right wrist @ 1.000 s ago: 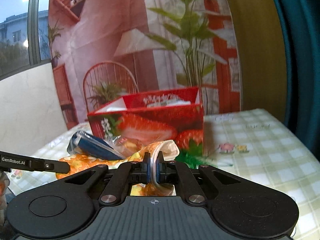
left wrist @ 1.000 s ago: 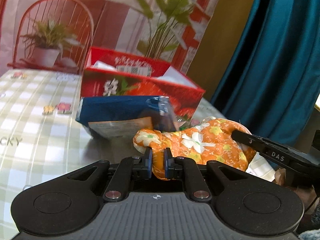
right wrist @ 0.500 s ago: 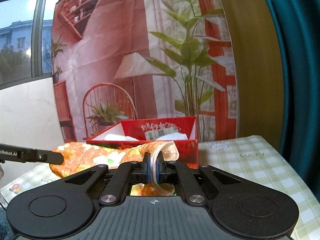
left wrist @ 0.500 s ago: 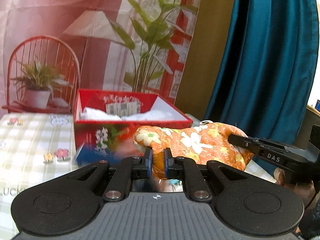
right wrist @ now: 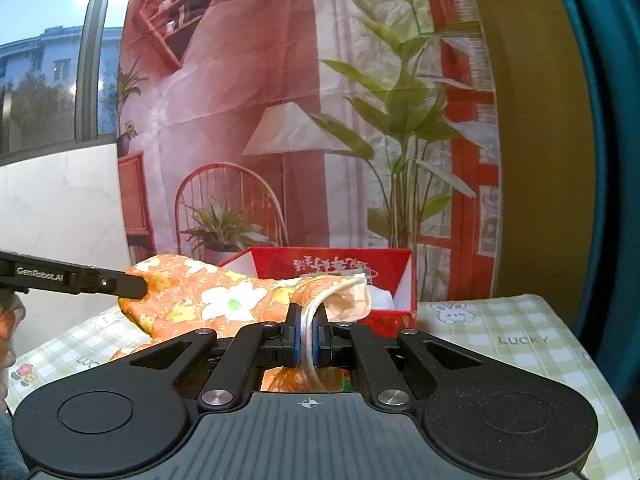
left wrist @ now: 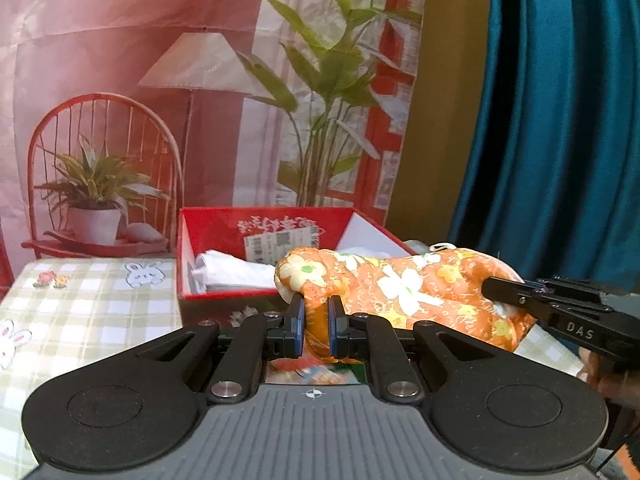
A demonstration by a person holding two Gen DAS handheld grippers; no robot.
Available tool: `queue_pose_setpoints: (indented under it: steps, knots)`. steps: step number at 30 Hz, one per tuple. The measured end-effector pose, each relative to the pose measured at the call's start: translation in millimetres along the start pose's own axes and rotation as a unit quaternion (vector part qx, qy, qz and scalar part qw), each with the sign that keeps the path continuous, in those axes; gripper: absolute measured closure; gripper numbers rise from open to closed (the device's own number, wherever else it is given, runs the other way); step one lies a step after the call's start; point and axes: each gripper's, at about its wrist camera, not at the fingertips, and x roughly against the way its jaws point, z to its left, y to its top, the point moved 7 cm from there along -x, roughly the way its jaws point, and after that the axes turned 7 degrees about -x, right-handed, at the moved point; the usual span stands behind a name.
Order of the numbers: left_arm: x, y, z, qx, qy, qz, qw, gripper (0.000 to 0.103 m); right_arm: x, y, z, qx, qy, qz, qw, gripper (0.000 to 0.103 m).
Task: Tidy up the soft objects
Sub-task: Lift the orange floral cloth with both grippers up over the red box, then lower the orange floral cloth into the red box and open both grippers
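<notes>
The left gripper [left wrist: 316,312] and right gripper [right wrist: 306,330] are each clamping one end of the orange floral cloth [left wrist: 404,288], suspending it before the red box [left wrist: 224,228].

The right hand-held gripper [right wrist: 306,334] clamps the white-edged end of the orange floral cloth [right wrist: 224,300], before the red box [right wrist: 360,272].

Home room: checked tablecloth [right wrist: 500,344], teal curtain [left wrist: 560,120], window [right wrist: 48,60].
</notes>
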Motion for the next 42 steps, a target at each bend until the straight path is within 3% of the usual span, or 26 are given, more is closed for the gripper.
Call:
queue_pose_setpoints:
  steps: [9,15,22,25,27,29,39,42]
  knots:
    - [-44.8,42.7,25.1,-0.023,0.048,0.002,0.9986,0.09,-58.1,30.5,-1.2,0.028,0.012,0.019,0.999,0.098]
    - [-85.0,60.9,52.6,0.01,0.07,0.024,0.9972,0.09,-110.2,51.5,-4.6,0.026,0.006,0.039,0.999,0.098]
    - [-124.0,59.7,83.1,0.03,0.092,0.052,0.994,0.088,-171.4,57.0,-8.0,0.01,-0.007,0.075,0.997,0.098]
    - [-137.6,56.4,95.3,0.038,0.102,0.064,0.9921,0.077,-195.8,52.5,-11.0,-0.001,-0.012,0.1,0.995,0.098]
    - [-143.9,53.0,101.6,0.043,0.102,0.071,0.9913,0.054,-211.3,49.1,-14.6,-0.012,-0.018,0.116,0.993,0.098]
    - [-146.3,49.1,104.9,0.044,0.1,0.075,0.9912,0.047,-224.7,46.7,-17.8,-0.025,-0.023,0.127,0.991,0.098]
    - [-147.8,42.3,105.1,0.037,0.091,0.074,0.9924,0.047,-264.3,35.7,-50.5,-0.063,-0.105,0.165,0.979,0.099]
    - [-145.8,43.6,102.8,0.038,0.086,0.07,0.9931,0.047,-275.4,37.6,-52.5,-0.04,-0.099,0.181,0.978,0.099]
